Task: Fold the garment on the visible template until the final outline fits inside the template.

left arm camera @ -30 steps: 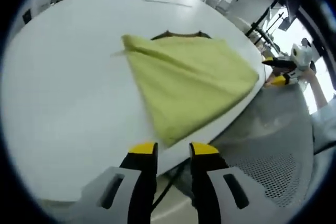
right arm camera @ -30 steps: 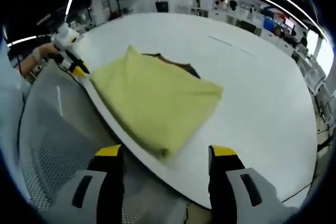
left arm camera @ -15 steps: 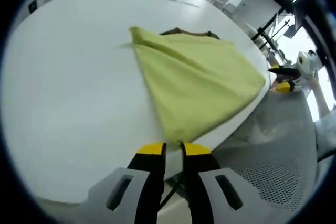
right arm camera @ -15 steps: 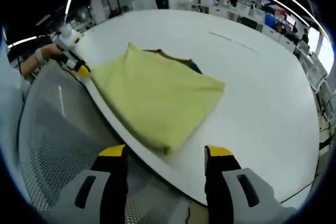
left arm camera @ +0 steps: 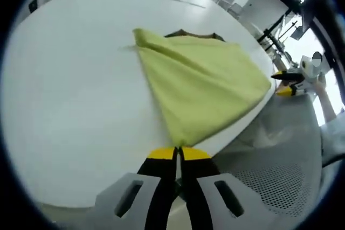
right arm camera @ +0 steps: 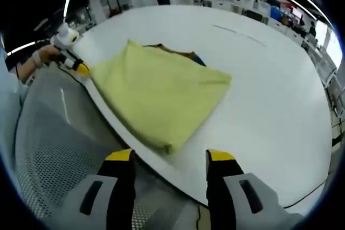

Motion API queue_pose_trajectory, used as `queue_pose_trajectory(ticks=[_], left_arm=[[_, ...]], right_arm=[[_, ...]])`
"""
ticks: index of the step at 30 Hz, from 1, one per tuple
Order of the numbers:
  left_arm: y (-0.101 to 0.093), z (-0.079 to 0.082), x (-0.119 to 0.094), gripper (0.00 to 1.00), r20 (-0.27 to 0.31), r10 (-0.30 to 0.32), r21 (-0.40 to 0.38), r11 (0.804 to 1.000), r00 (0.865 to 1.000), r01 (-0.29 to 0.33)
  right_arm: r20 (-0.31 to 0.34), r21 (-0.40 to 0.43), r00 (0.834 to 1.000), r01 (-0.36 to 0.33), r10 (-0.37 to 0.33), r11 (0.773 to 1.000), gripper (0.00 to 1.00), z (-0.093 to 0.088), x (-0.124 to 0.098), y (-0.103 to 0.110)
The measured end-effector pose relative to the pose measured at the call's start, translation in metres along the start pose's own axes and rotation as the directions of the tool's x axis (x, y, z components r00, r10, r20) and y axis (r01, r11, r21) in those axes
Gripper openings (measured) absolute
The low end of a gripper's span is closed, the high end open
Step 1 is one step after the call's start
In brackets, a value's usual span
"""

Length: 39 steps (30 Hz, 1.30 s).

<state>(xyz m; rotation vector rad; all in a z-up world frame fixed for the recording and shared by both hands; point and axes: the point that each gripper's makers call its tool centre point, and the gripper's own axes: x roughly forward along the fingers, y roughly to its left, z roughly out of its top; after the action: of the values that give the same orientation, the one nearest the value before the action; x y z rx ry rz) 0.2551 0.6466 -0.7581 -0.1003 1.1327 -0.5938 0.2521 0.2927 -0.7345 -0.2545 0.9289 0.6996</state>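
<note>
Left tongs point(left arm camera: 178, 153) are closing up tight right at the near corner of the yellow garment point(left arm camera: 202, 87) lying by the counter point(left arm camera: 70, 95) edge, probably pinching it for another fold, while right tongs point(right arm camera: 169, 156) are hanging wide open.

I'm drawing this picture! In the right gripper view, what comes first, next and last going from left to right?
Left gripper in a person's hand → yellow-green folded garment → bare white table.
</note>
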Motion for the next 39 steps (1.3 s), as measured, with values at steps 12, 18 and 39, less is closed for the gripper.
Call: queue_pose_trajectory(ticks=[12, 18, 39], left_arm=[[0.001, 0.005, -0.007, 0.0, 0.013, 0.011, 0.004, 1.0, 1.0, -0.011], [0.001, 0.005, -0.006, 0.0, 0.012, 0.014, 0.002, 1.0, 1.0, -0.014], [-0.001, 0.004, -0.006, 0.0, 0.015, 0.018, -0.001, 1.0, 1.0, -0.018]], right_arm=[[-0.008, 0.081, 1.0, -0.005, 0.006, 0.997, 0.28, -0.008, 0.011, -0.004], [-0.026, 0.121, 0.999, -0.024, 0.027, 0.992, 0.23, -0.011, 0.022, -0.001], [-0.061, 0.123, 0.998, -0.012, 0.02, 0.992, 0.07, -0.017, 0.026, -0.003]])
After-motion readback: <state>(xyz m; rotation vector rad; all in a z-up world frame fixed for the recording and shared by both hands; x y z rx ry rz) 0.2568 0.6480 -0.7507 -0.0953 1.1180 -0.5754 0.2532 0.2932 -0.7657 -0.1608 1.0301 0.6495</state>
